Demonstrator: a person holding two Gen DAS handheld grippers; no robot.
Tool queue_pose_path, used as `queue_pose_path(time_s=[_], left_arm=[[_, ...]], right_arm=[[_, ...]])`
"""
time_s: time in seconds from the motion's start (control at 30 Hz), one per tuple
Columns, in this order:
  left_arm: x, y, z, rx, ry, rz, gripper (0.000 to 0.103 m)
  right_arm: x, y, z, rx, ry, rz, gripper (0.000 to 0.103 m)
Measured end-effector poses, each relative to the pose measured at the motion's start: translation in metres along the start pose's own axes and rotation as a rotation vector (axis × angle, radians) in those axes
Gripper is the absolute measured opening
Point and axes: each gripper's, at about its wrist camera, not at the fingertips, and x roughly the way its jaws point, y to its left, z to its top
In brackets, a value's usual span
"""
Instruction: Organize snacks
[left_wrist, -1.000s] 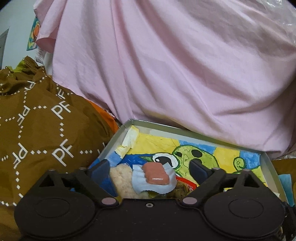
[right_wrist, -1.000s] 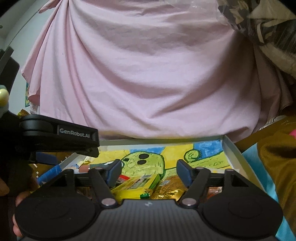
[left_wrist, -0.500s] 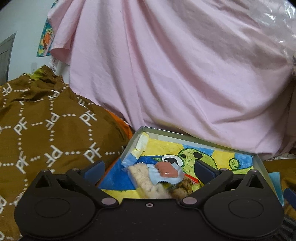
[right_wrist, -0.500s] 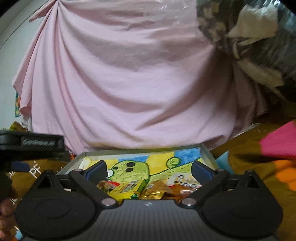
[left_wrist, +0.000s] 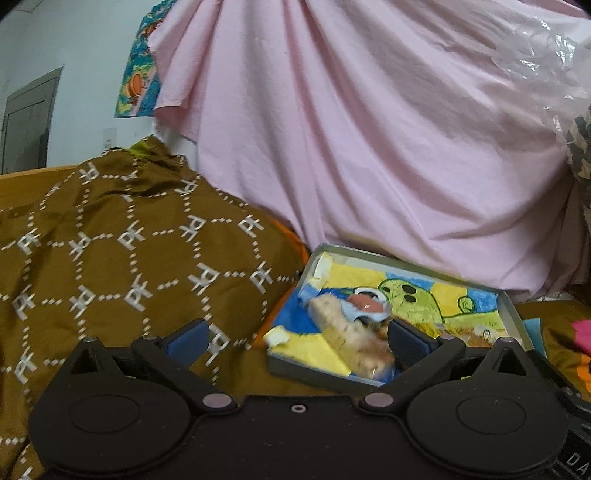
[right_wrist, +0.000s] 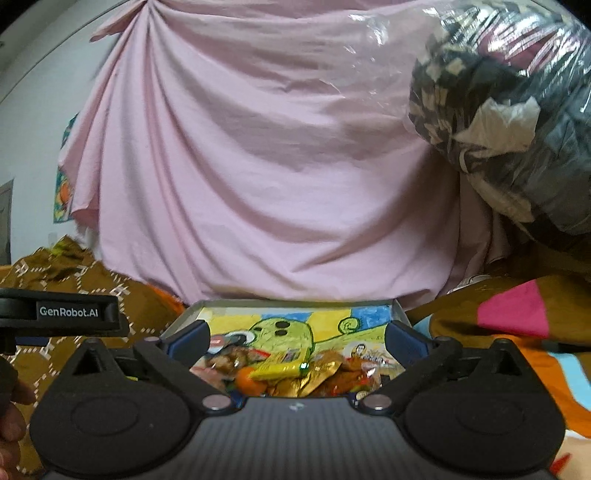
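Scene: A shallow grey box (left_wrist: 511, 308), its floor lined with a child's painting of a green creature on yellow and blue, sits on a brown cloth-covered surface in front of a draped pink sheet (left_wrist: 369, 140).
Snacks, left view: A pale crumbly bar in clear wrap (left_wrist: 343, 332) lies lengthwise in the near left part of the box, with a light-blue pack bearing a pinkish-red centre (left_wrist: 365, 304) resting across its far end.
Snacks, right view: A heap of wrapped snacks (right_wrist: 295, 373) fills the near end of the box (right_wrist: 397, 314), among them a yellow-green pack (right_wrist: 280, 363), gold foil wrappers and an orange piece; a flat sachet printed with a portrait lies toward the right wall.
Left hand-held gripper: The left hand-held gripper (left_wrist: 297, 339) has its blue-padded jaws spread wide apart with nothing between them; the left pad is over the brown cloth, the right pad over the box's near right part.
Right hand-held gripper: The right hand-held gripper (right_wrist: 297, 339) has its jaws spread just as wide, framing the snack heap from the near side and clamped on nothing.
Surroundings: A brown cloth patterned with white lettering (left_wrist: 129, 251) bulges to the left of the box; a clear plastic bag stuffed with dark patterned fabric (right_wrist: 509, 110) hangs at upper right.
Person: Part of a hand (right_wrist: 11, 424) shows at the lower left edge of the right view, below the other device's black body marked "GenRobot.AI".
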Motion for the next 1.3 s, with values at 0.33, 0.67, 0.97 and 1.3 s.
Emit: queue_pose_path(time_s=[0.33, 0.67, 0.97, 1.3], left_arm=[[-0.050, 0.021, -0.026, 0.007, 0.004, -0.001, 0.102], [-0.093, 0.040, -0.044, 0.038, -0.021, -0.012, 0.102], [-0.124, 0.061, -0.060, 0.063, -0.027, -0.034, 0.102], [-0.143, 0.082, -0.071, 0.059, -0.012, -0.042, 0.102]], right_arm=[[-0.051, 0.009, -0.007, -0.034, 0.038, 0.002, 0.103], [-0.090, 0.020, -0.020, -0.060, 0.047, -0.031, 0.103], [-0.126, 0.040, -0.028, -0.061, 0.076, -0.004, 0.103], [-0.154, 0.048, -0.038, -0.030, 0.124, -0.015, 0.103]])
